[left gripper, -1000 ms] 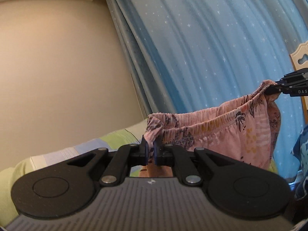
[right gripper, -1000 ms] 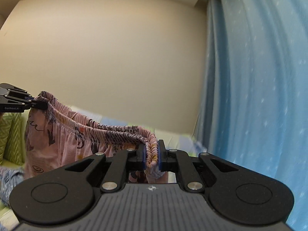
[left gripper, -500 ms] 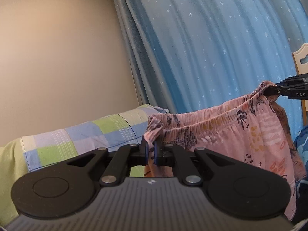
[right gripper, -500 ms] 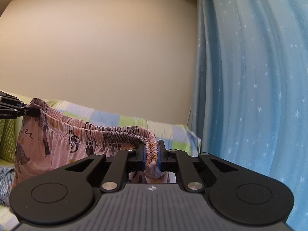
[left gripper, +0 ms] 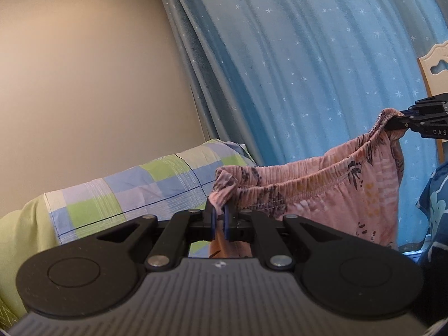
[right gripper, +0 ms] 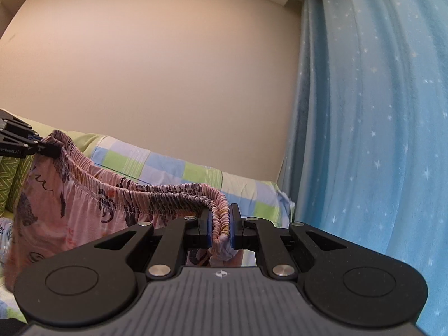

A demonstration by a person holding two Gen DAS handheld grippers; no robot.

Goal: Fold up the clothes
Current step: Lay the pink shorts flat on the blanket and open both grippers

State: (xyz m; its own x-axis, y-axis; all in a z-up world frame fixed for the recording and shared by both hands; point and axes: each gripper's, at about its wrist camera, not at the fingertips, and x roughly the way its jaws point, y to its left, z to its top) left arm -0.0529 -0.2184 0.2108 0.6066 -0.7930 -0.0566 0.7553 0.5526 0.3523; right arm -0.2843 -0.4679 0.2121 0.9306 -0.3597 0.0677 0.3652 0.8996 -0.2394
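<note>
Behind everything stands a plain beige wall (right gripper: 156,84), and next to it hangs a blue curtain (left gripper: 308,70) with small white stars, which fills the side from 12 to 3 o'clock in both wrist views. Below the wall lies a pillow (left gripper: 134,190) in a checked cover of blue, green and white squares; in the left wrist view it sits at about 9 o'clock from the fingers. A carved cream wooden piece (left gripper: 436,64) shows at the 3 o'clock edge of the left view, and a dark blue printed cloth (left gripper: 434,196) hangs just below it.

Between the two grippers hang the pink shorts (left gripper: 336,190), a pink garment with dark and orange prints. Its elastic waistband runs from one gripper to the other and sags a little in the middle, and the rest of the cloth drops down freely.

The left gripper (left gripper: 219,219) has its jaws closed tight on one end of the waistband, with the cloth bunched between the blue pads. The right gripper (right gripper: 219,232) is also closed on the other end, and the gathered elastic sits squeezed between its two fingers.
</note>
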